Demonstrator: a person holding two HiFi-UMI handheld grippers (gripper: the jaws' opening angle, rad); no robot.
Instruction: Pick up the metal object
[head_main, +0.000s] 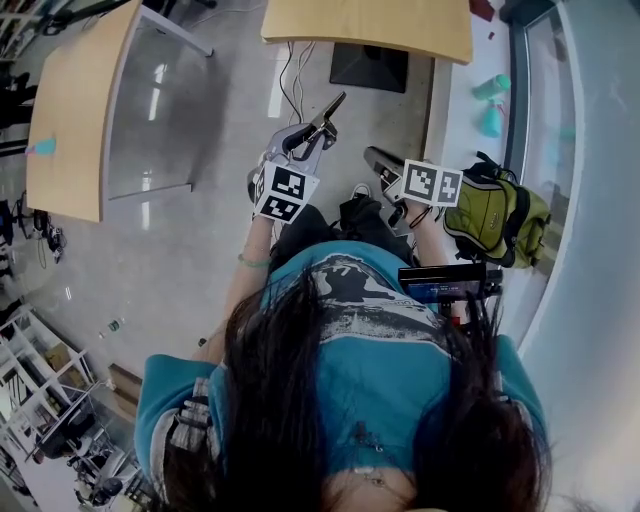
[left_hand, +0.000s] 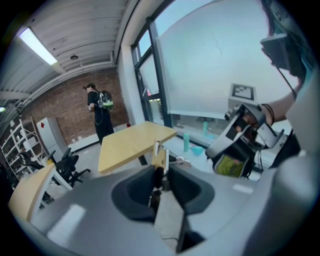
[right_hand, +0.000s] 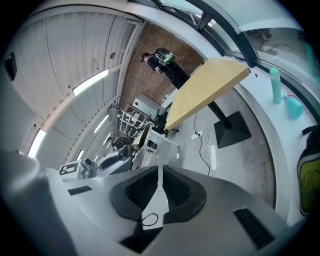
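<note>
A thin, flat, shiny metal piece (left_hand: 158, 151) stands upright between the pads of my left gripper (left_hand: 159, 162), which is shut on it and holds it in the air. In the head view the left gripper (head_main: 331, 106) points forward over the floor at waist height, its marker cube (head_main: 283, 192) near the person's body. My right gripper (right_hand: 160, 174) has its jaws pressed together with nothing between them. In the head view the right gripper (head_main: 374, 156) hangs beside the left one, close to the person's legs.
The person stands on a grey floor (head_main: 200, 230). A wooden table (head_main: 75, 110) is at the left and another (head_main: 370, 25) straight ahead, with a black base plate (head_main: 368, 67) and cables (head_main: 290, 80) under it. A green backpack (head_main: 500, 215) and teal bottles (head_main: 490, 87) lie along the window at the right.
</note>
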